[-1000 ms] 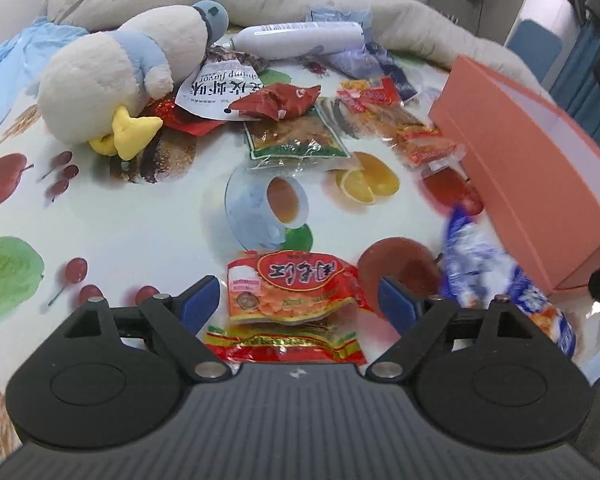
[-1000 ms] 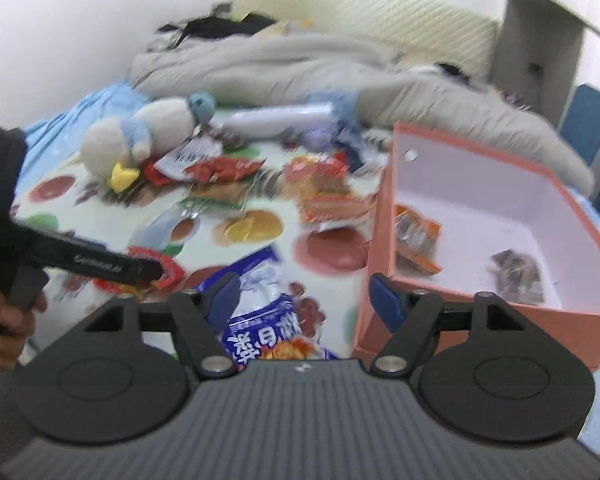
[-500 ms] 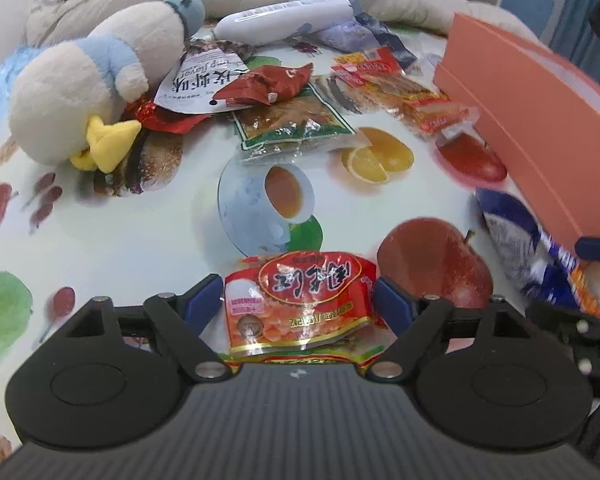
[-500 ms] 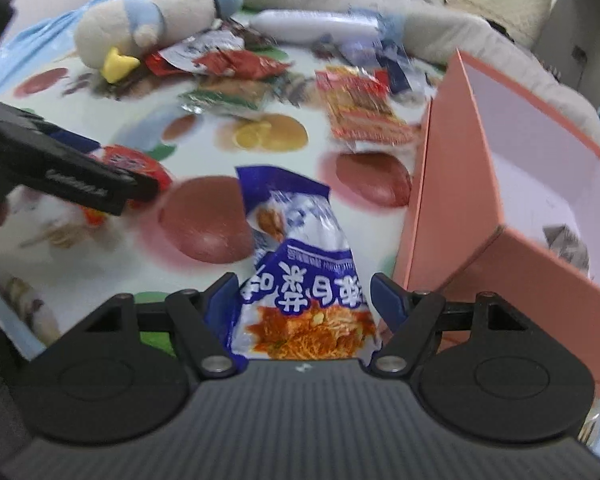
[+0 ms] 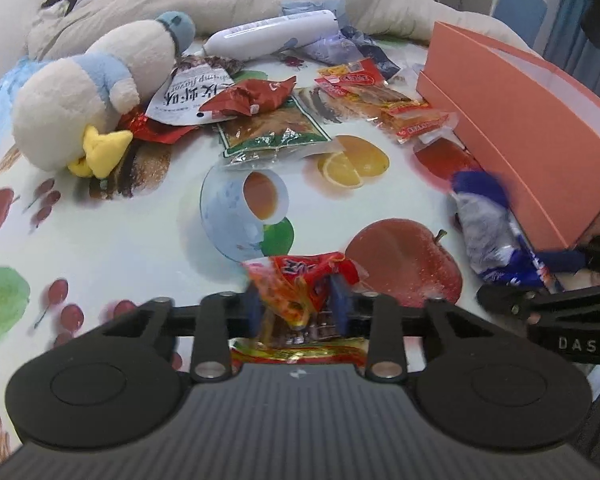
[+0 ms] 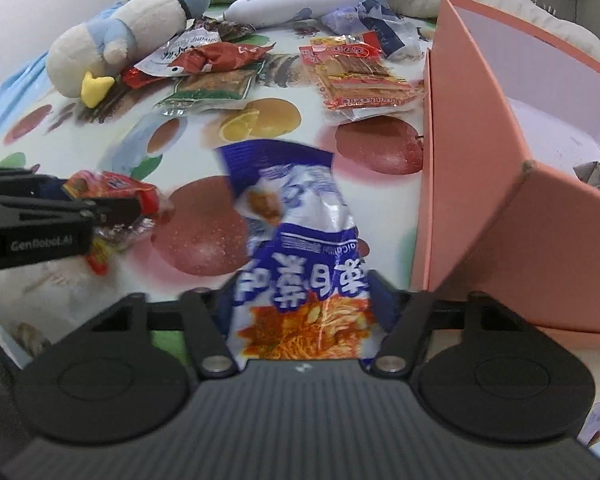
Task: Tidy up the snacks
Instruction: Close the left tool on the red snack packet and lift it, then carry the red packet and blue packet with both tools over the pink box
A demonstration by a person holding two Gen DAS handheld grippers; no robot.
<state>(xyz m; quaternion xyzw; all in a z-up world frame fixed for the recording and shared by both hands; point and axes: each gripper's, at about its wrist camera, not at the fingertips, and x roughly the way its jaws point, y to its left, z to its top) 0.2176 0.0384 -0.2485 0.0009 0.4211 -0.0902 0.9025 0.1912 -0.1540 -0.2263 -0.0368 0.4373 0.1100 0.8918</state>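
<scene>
Closing on a crumpled red snack packet (image 5: 300, 280), the left claw (image 5: 296, 308) has its blue pads pressing the wrapper from both sides, low at 6 o'clock in the left wrist view, just above a second red packet (image 5: 296, 354) lying flat on the fruit-print cloth (image 5: 120, 232). The right claw (image 6: 304, 300) is also closing, and the blue-and-white noodle packet (image 6: 296, 236) sits between its fingers, bunched at the waist. An open pink box (image 6: 480, 184) stands at 3 o'clock, just beside this packet, with a small wrapped snack (image 6: 596, 178) inside. More snack packets (image 6: 356, 76) lie at 12 o'clock, near a plush penguin (image 6: 128, 36) and a white tube (image 6: 296, 0).
</scene>
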